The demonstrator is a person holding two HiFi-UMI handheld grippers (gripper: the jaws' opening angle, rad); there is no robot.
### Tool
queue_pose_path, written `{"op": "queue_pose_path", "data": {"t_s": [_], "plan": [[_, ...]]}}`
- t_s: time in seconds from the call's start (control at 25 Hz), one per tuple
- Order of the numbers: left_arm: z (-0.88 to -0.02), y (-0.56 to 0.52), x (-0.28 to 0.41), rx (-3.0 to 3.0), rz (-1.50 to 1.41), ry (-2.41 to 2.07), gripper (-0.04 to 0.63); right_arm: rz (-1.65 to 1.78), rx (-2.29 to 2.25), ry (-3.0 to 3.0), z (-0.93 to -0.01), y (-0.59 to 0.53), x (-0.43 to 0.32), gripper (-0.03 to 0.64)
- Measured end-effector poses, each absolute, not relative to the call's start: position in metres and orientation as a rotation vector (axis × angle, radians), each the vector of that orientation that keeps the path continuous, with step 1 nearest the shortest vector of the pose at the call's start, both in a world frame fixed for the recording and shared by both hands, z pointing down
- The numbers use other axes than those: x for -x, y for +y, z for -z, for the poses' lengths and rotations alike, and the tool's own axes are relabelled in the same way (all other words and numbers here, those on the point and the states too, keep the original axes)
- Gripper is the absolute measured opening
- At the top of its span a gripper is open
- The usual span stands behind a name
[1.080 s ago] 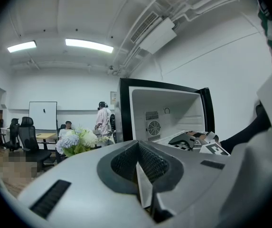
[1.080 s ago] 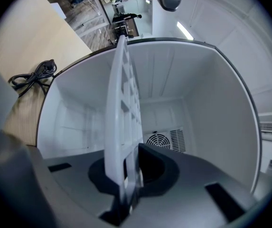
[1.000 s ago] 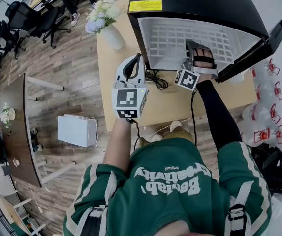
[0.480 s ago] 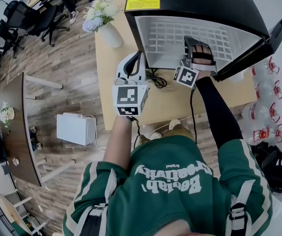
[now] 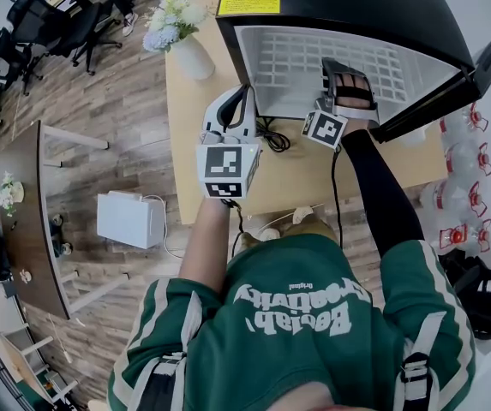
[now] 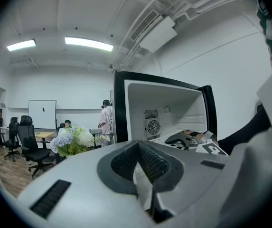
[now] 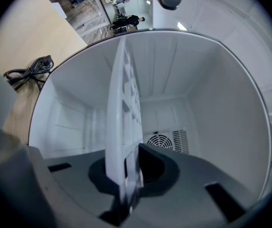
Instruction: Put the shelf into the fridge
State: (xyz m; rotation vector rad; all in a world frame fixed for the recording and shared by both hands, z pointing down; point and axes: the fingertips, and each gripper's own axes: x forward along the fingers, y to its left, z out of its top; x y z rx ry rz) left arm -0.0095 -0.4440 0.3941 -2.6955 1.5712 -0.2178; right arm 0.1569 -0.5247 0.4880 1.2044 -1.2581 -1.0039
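The black fridge [image 5: 339, 7] stands open on the wooden table [image 5: 296, 178], its white inside facing me. The white grid shelf [image 5: 288, 71] lies level inside it. My right gripper [image 5: 345, 74] reaches into the opening and is shut on the shelf's front edge. In the right gripper view the shelf [image 7: 121, 108] shows edge-on, pinched between the jaws of the right gripper [image 7: 126, 175], with the fan grille [image 7: 166, 139] behind. My left gripper [image 5: 241, 99] hovers left of the opening, outside the fridge. The left gripper [image 6: 138, 148] is shut with nothing in it.
The fridge door [image 5: 476, 67] swings open at the right. A black power cord [image 5: 271, 135] lies on the table in front of the fridge. A vase of flowers [image 5: 181, 28] stands at the table's left corner. A white box [image 5: 132, 221] sits on the floor, with water bottles [image 5: 464, 178] at the right.
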Motion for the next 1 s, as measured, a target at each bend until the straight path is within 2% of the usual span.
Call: {"op": "queue_pose_path", "data": {"t_s": [1.0], "plan": [[-0.401,-0.452,0.014,2.676,0.227,1.630,-0.002,1.009,-1.208,-1.254,-0.488,-0.562,-0.164,0.020]]}}
